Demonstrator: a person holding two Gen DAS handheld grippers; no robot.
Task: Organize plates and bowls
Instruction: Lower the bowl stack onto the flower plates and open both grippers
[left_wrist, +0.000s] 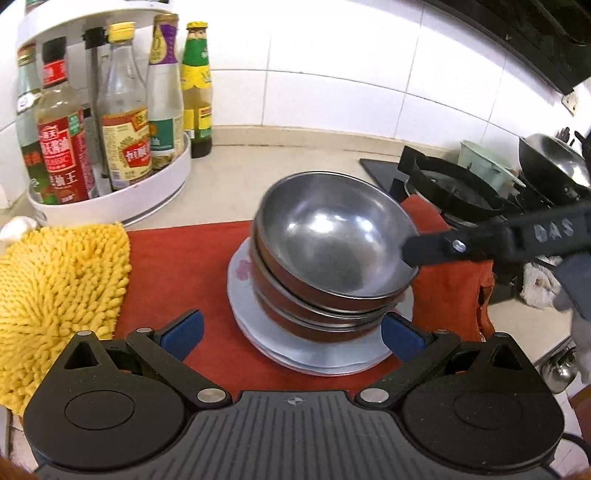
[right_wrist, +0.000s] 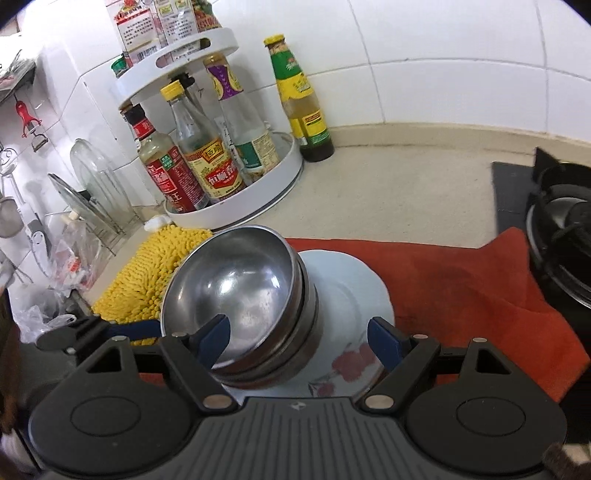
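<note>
Right gripper: jaws spread wide, nothing pinched. Its left blue pad sits inside the top steel bowl, lower centre of the right wrist view; contact with the bowl wall can't be confirmed. The right pad is over the plate, clear of the bowls.

Left gripper: jaws spread wide, empty. The stack sits between and just beyond the pads; the right pad is close to the lower bowl and plate rim, touching or not I can't tell.

Task items: stack of nested steel bowls with dark red-brown outsides, top bowl tilted, sitting on a pale blue-white round plate with a red flower print, centre of the left wrist view. The plate lies on a red cloth spread on the beige surface.

Around: yellow chenille mat at left, white round two-tier rack with sauce bottles upper left, one green-and-yellow-labelled bottle standing beside it, black gas hob at right.
</note>
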